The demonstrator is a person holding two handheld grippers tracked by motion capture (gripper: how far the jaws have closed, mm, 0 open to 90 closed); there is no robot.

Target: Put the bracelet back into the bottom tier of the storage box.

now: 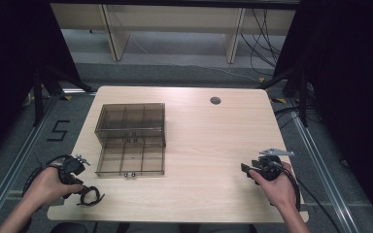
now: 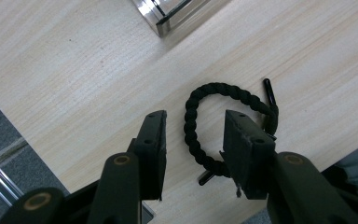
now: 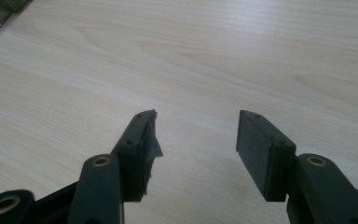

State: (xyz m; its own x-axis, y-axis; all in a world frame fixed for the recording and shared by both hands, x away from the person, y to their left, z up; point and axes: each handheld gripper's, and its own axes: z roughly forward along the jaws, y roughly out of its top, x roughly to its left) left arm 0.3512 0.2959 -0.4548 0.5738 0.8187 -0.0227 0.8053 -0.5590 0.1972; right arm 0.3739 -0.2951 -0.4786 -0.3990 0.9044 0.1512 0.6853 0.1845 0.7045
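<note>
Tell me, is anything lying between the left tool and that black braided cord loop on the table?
Nothing visible does. The left tool hangs right over the cord loop, jaws apart, with one side of the loop already between them. Around it is bare table; the clear divided box sits farther off.

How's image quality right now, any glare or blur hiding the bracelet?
High view: dim, dark surroundings, bracelet small and soft. Left gripper view: sharp, bracelet clear between open jaws, slight shine on the box edge. Right gripper view: even light, soft shadows on the table.
</note>
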